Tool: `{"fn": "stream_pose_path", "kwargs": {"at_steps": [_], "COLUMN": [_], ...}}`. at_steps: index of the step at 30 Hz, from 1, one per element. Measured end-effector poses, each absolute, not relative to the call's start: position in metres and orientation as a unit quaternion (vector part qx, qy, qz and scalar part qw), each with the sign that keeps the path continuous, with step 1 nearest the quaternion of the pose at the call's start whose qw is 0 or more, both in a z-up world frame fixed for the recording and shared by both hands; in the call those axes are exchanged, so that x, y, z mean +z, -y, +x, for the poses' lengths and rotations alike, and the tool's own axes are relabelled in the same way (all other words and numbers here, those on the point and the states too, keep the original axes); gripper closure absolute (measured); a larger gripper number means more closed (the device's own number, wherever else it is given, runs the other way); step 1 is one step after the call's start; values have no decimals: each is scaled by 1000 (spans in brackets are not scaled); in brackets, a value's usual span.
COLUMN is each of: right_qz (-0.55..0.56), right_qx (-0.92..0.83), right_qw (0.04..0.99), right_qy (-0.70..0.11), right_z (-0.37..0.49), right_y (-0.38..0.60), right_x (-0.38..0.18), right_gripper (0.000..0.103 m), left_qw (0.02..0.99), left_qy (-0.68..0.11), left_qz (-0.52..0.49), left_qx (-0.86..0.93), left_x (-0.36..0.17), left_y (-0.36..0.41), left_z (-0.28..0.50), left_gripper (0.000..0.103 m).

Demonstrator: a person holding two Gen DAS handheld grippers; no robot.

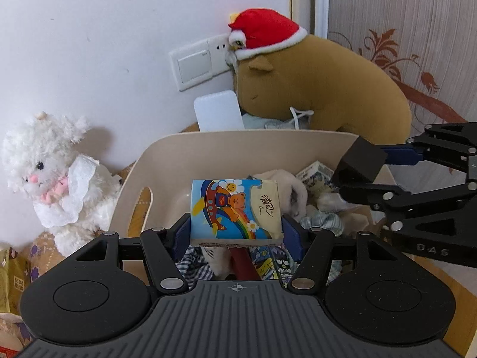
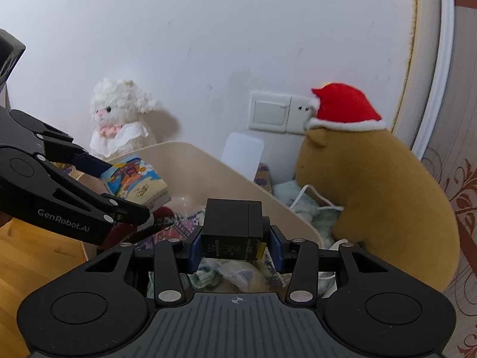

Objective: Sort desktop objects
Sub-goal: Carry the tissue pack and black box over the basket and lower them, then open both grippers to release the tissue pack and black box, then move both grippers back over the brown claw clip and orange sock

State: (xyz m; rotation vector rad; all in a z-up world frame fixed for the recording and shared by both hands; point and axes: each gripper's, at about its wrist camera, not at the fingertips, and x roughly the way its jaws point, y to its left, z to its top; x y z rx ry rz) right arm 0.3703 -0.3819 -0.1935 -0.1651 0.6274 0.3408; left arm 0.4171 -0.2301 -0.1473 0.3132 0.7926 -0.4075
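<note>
We hold two loads above a beige plastic storage bin (image 1: pixel 226 146) on a wooden desk (image 2: pixel 35 256) against a white wall. Our left gripper (image 1: pixel 237 229) has its jaws clamped on the sides of a small blue tissue packet printed with a cartoon bear and rainbow (image 1: pixel 235 210), which hangs over the bin's open interior. Our right gripper (image 2: pixel 235 246) has its jaws clamped on a small black rectangular box (image 2: pixel 232 228), also poised over the bin, towards its right-hand side as the left wrist camera sees it.

Inside the bin lies a jumble of crumpled cloths and small packets (image 1: pixel 316 205); we cannot tell the items apart beyond checked fabric and a dark red piece below the packet.

Beside the bin's left wall sits a fluffy white plush lamb with a pink nose and lace collar (image 1: pixel 50 176), leaning near the wall. Behind the bin, a large tan plush animal wearing a red and white Santa hat (image 1: pixel 322 89) rests in the corner, its head close to a white wall switch and socket plate (image 1: pixel 193 65). A pale, rounded rectangular white object (image 1: pixel 217 112) stands upright between the bin and the wall, with a white cord (image 2: pixel 313 200) trailing by the tan plush.
</note>
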Motion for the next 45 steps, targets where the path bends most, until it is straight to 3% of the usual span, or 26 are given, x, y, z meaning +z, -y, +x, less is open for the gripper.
{"fn": "stream_pose_path", "kwargs": {"at_steps": [8,16,27,37,45], "right_qz": [-72,-60,-58,-69,-75], "right_qx": [170,162,144,136,136], "right_qw": [922,926,937,948,953], "right_qy": [-339,-337,-314,-280,-259], "right_z": [379,376,362,344,327], "right_y": [377,383,381,358,330], "right_x": [-207,-206,-194,-178,-172], "right_gripper": [59,41,14,3,0], "left_qw": [883,882,886,896,897], "left_qy": [-403,-408,-405,-392,-400], "left_qz": [148,151,150,141,129], "left_qx": [-188,-181,-172,-152,-138], "left_x": [-157,-158,-149,-136,-139], "left_y": [226,225,211,178,143], "left_z": [424,421,409,394,386], "left_gripper": [39,24,24,24,23]}}
